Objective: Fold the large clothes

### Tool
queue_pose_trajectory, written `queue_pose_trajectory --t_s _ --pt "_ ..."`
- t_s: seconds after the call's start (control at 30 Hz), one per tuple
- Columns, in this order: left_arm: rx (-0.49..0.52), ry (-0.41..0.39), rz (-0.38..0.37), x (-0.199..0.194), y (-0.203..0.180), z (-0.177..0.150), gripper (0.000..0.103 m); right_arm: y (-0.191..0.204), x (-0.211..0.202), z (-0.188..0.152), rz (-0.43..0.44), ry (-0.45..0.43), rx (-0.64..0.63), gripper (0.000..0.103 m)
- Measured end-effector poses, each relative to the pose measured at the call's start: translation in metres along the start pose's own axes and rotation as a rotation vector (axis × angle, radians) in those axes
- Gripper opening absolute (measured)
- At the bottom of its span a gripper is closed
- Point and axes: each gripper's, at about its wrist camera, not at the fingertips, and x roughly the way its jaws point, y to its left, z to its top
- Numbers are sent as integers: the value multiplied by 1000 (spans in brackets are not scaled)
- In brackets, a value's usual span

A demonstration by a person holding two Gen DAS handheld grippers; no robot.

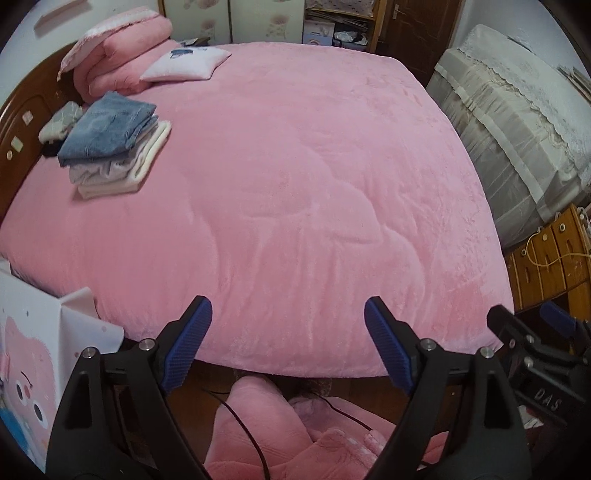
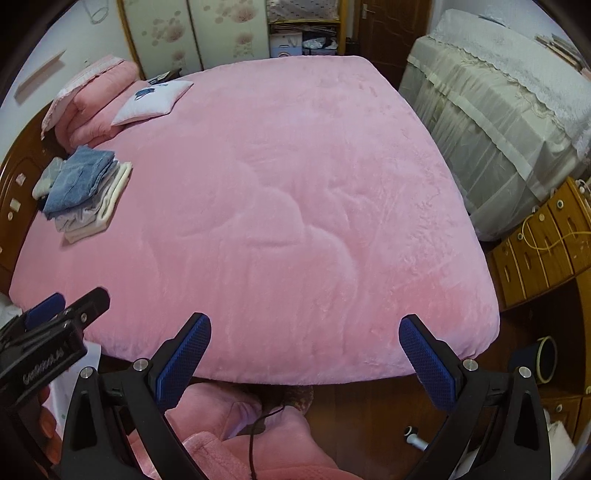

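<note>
Home bedroom, pink-covered bed (image 1: 295, 184), wooden headboard (image 1: 22, 122), floral wardrobe doors (image 2: 207, 33), drawer chest (image 2: 546, 251)

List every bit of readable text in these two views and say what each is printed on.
"DAS" – pale letters on the black body of the right gripper, seen at the edge of the left wrist view.
Embossed lettering on the body of the left gripper, in the right wrist view – too blurred to read.
The cartoon-printed white bag shows a picture only; no words can be made out.
</note>
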Motion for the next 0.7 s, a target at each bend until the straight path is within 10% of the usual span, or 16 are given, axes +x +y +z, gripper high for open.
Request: queue_pose_trajectory --t_s 0.7 --pt "30 -15 -3 3 -5 14 102 19 0 6 20 -5 -21 103"
